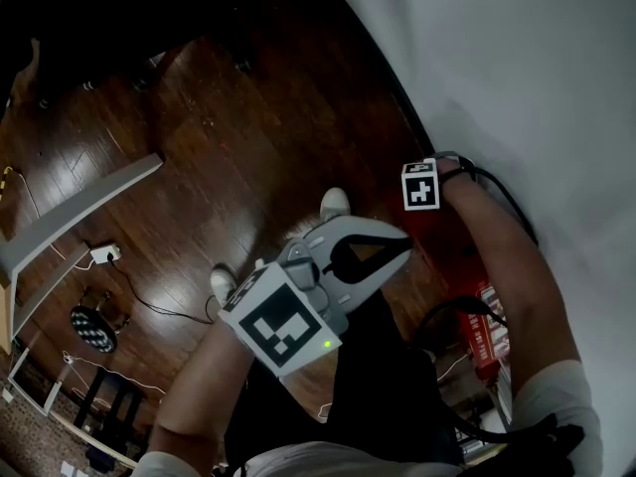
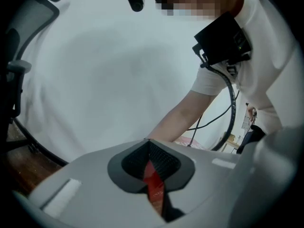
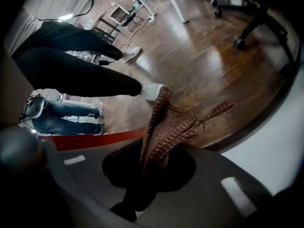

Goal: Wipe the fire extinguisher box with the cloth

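Looking steeply down, the head view shows the left gripper (image 1: pixel 397 248) held out over the wooden floor (image 1: pixel 229 137) with its jaws drawn together. The person's right arm (image 1: pixel 507 266) reaches down along the white wall (image 1: pixel 517 68) to the red fire extinguisher box (image 1: pixel 484 318), which stands low against that wall; of the tool on that arm little shows here but its marker cube (image 1: pixel 420 185). Left gripper view: the jaws meet at their tips and clasp nothing; the red seen through the slit below them is judged to be the box lying beyond, not a thing held. Right gripper view: the right gripper (image 3: pixel 153 158) is clenched on a brown woven cloth (image 3: pixel 166 122), whose folds stand bunched out of the jaws, and a red edge of the box runs just beside the jaws at left. Whether cloth touches box cannot be told. Judgement: the wipe is at or near its start. To do it well, press the bunched end flat to the red face, draw it in long overlapping strokes, grip firmly so the cloth does not slip, and keep the free left gripper clear, ready to steady the box should it shift.
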